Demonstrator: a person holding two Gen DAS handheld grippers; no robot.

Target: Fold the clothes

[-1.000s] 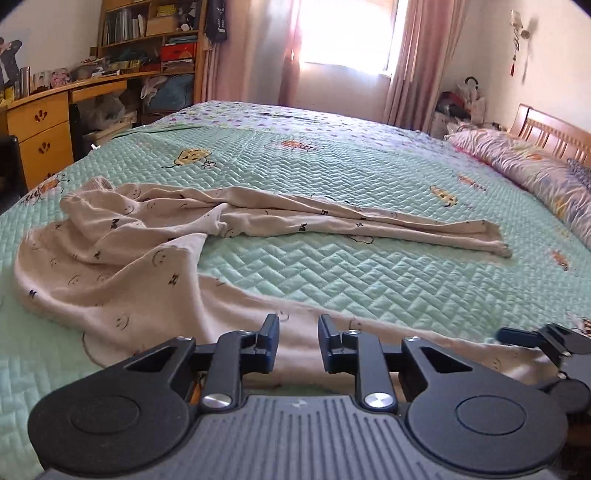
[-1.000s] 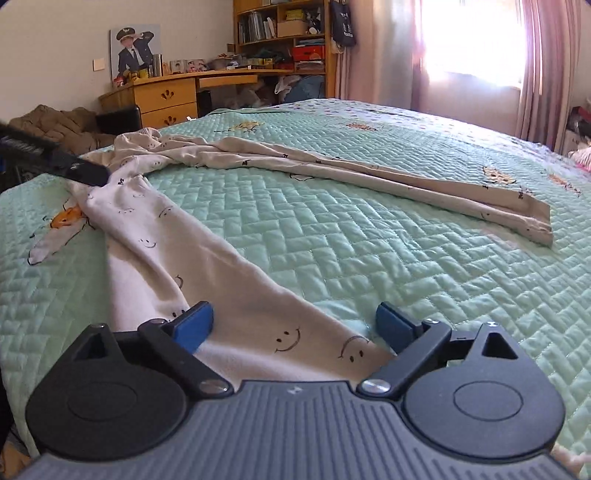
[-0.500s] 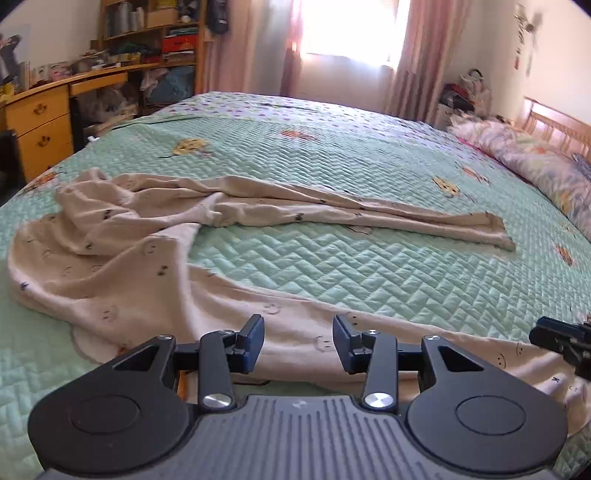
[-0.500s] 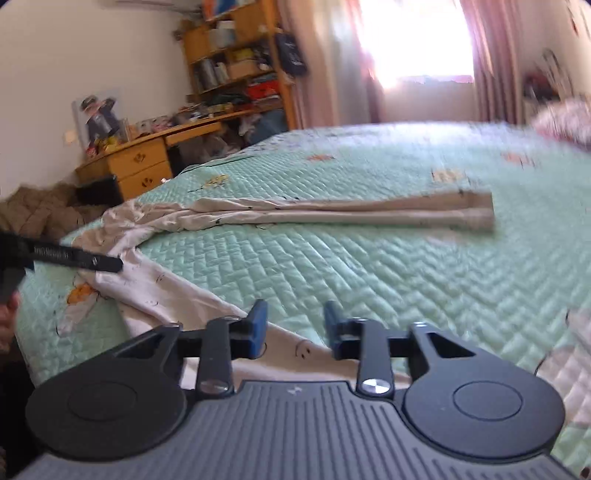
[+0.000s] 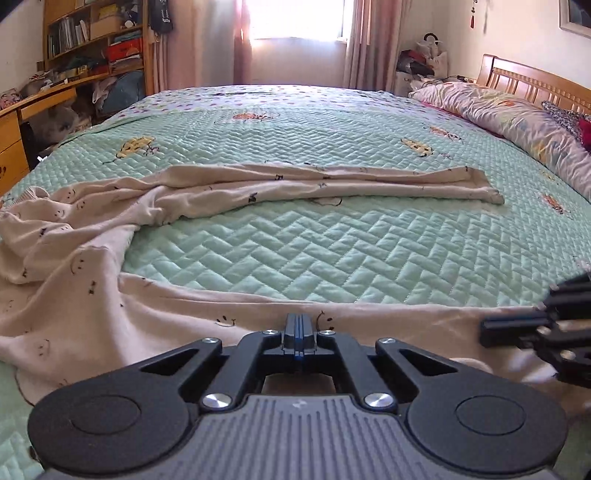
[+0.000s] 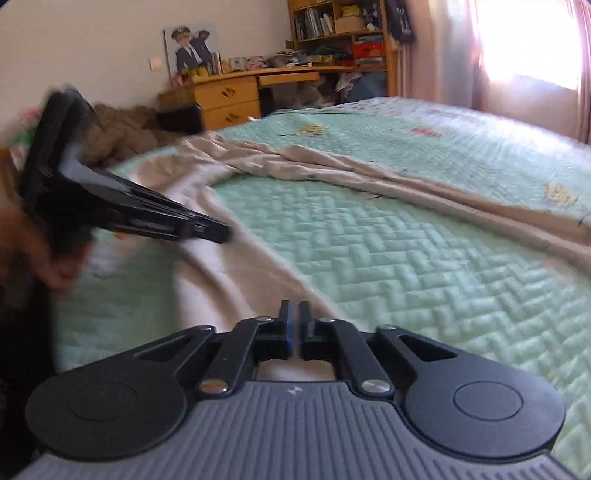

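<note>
Beige trousers [image 5: 92, 280] with small smiley prints, spread across the green quilted bedspread [image 5: 332, 251]: one leg stretched toward the far side of the bed, the other leg run along the near edge, waist bunched at the left. Left gripper [image 5: 299, 325] pressed fully together, blue pads meeting at the near leg's edge; cloth between them not made out for certain, hidden under the fingers. Right gripper [image 6: 293, 325] nearly closed, only a thin slit between the pads, set over the same near leg further along; grip on cloth likewise hard to confirm. In the right wrist view, left gripper [image 6: 218, 232] seen from the side, tip down on the trousers [image 6: 258, 258], a blurred hand [image 6: 33, 254] behind it. In the left wrist view, right gripper [image 5: 491, 328] cut off at the right border, smeared by motion.

Beyond the garment: pillows [image 5: 517, 118] and a wooden headboard [image 5: 535, 81] at the right, pink curtains [image 5: 243, 40] flanking a bright window, a wooden desk [image 6: 229, 92] with drawers and bookshelves [image 5: 96, 33] at the left. A brown heap of cloth [image 6: 122, 136] near the desk, partly blocked by the left gripper. Much of the right wrist view softened by blur.
</note>
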